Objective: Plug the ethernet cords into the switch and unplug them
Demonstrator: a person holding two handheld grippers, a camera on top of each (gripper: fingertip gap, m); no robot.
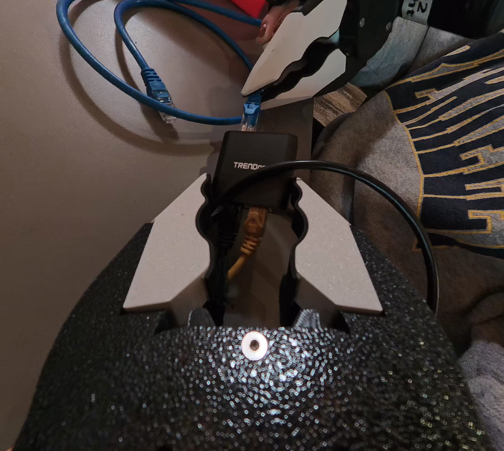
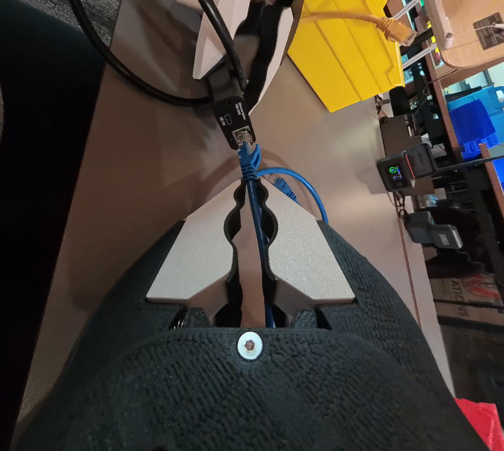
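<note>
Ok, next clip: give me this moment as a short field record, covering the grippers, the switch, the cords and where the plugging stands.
left gripper: shut on the black switch
right gripper: shut on the blue cord, just behind its plug
blue plug: tip at the switch's port, full seating cannot be told
blue cord's other end: loose on the table
orange cord: plugged into the switch's near side
black cable: loops from the switch off the table edge
stage: blue plug being inserted or pulled, direction unclear
</note>
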